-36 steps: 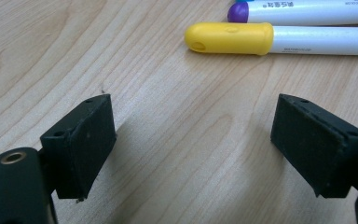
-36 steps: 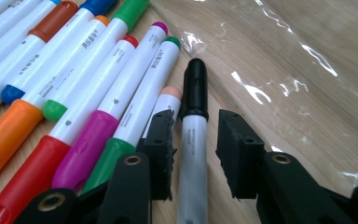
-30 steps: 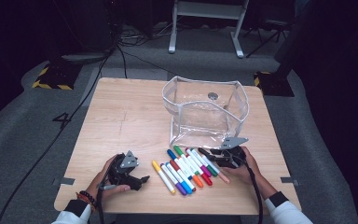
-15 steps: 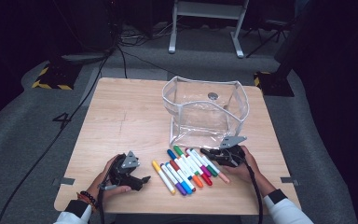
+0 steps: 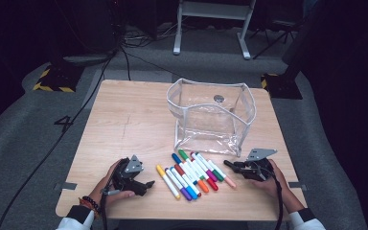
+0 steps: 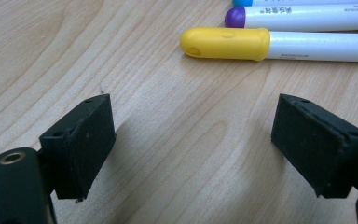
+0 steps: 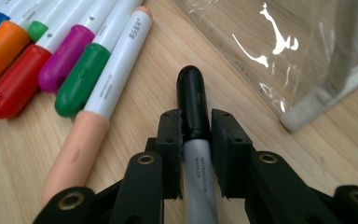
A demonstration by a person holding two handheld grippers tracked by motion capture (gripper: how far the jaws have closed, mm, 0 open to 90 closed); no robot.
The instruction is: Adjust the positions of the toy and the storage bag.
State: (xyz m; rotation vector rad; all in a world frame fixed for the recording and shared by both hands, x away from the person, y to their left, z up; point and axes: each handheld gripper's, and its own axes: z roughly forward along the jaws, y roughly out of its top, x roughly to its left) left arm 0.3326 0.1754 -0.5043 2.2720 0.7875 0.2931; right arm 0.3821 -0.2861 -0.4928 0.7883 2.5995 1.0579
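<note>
A row of several colored markers (image 5: 191, 173) lies on the wooden table (image 5: 124, 120) in front of a clear plastic pouch (image 5: 211, 115). My right gripper (image 5: 232, 166) is shut on a black-capped marker (image 7: 193, 107) right of the row, next to the peach-capped marker (image 7: 79, 149) and near the pouch's corner (image 7: 303, 116). My left gripper (image 5: 146, 183) rests on the table left of the row, open with nothing between its pads (image 6: 81, 140). The yellow-capped marker (image 6: 226, 43) lies just ahead of it.
The table's front edge (image 5: 172, 215) is close behind both hands. Bare wood spreads left of the pouch. Beyond the table, cables (image 5: 96, 86) and a stand's legs (image 5: 211, 43) sit on the grey floor.
</note>
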